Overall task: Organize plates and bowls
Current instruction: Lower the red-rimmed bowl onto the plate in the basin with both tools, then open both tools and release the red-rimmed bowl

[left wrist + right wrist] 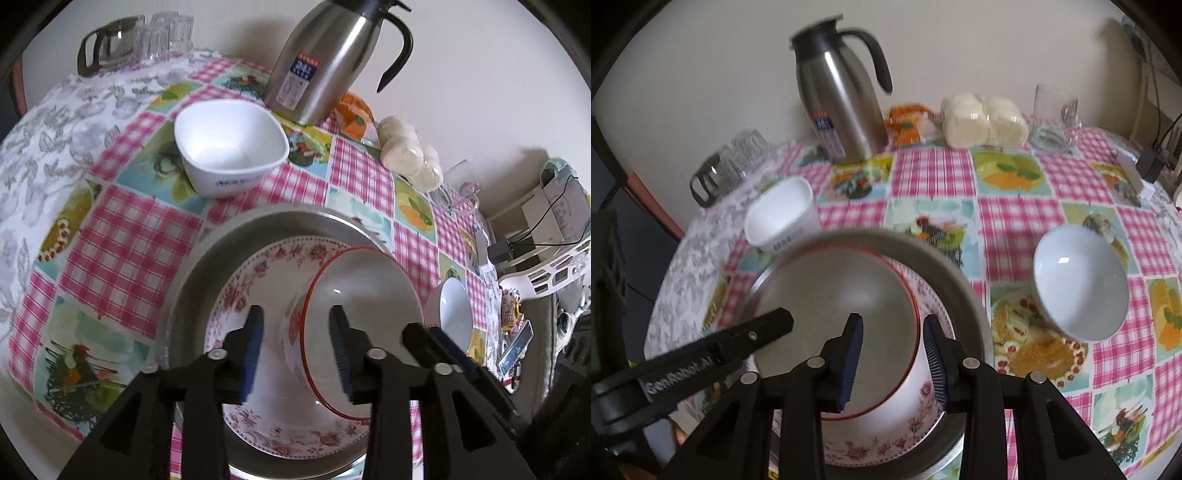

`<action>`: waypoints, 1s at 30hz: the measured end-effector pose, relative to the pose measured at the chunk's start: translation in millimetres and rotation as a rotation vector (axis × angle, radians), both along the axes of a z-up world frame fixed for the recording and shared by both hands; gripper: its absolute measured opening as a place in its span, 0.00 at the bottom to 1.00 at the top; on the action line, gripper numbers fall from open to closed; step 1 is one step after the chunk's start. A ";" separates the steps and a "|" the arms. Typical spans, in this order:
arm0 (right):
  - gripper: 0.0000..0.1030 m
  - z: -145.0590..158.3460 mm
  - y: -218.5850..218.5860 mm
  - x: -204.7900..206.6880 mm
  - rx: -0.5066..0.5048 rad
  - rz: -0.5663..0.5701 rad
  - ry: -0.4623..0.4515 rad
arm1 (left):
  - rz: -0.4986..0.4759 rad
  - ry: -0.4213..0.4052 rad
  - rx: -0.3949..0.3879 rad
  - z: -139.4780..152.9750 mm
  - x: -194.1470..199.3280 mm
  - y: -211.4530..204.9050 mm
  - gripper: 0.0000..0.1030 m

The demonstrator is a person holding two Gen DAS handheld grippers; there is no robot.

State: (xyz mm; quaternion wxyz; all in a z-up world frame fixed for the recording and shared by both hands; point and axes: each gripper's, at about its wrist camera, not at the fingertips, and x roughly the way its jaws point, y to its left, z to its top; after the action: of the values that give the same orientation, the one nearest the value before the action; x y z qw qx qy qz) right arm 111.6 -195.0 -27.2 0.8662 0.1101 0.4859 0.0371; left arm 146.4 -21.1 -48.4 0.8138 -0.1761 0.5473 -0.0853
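Observation:
A red-rimmed bowl (369,314) (842,295) sits inside a floral plate (266,266) (886,443), which lies in a steel pan (207,266) (960,280). My left gripper (297,350) straddles the bowl's left rim, with the pads standing off the wall. My right gripper (894,354) straddles the opposite rim and is also open, its outer pad close to the wall. Each view shows a finger of the other gripper (424,336) (768,325). A white square bowl (229,147) (779,214) stands beyond the pan. A white round bowl (1078,284) (456,314) stands to the right.
Against the wall stand a steel thermos jug (317,62) (838,107), an orange packet (908,125), bagged buns (982,122) and a glass mug (1052,122). Glasses and a glass pot (110,44) stand at the far left. Boxes and cables crowd past the table's right edge (535,229).

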 end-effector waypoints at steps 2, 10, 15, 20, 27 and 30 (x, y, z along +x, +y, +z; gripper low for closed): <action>0.45 6.5 -1.4 -2.4 -0.005 -0.010 -0.026 | 0.014 -0.010 0.021 4.2 -0.7 2.1 0.45; 0.64 5.0 0.4 0.9 -0.020 -0.015 -0.021 | 0.070 0.000 0.096 5.0 2.5 12.9 0.64; 0.76 4.3 0.1 0.2 -0.032 -0.018 -0.025 | 0.088 0.002 0.108 4.5 2.7 16.8 0.72; 0.83 3.7 -2.1 0.4 -0.037 -0.030 -0.026 | 0.092 -0.018 0.101 9.6 1.6 17.9 0.72; 0.89 4.6 -1.8 0.3 -0.040 -0.033 -0.032 | 0.147 -0.050 0.122 16.3 0.9 27.9 0.76; 0.95 4.2 -1.4 1.1 -0.045 -0.033 -0.031 | 0.180 -0.067 0.144 17.0 -0.1 34.0 0.86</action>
State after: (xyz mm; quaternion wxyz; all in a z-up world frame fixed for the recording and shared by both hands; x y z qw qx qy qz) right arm 112.6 -196.3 -23.0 0.8764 0.0981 0.4713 0.0134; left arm 146.3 12.8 -31.3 0.8466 -0.1628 0.5062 0.0217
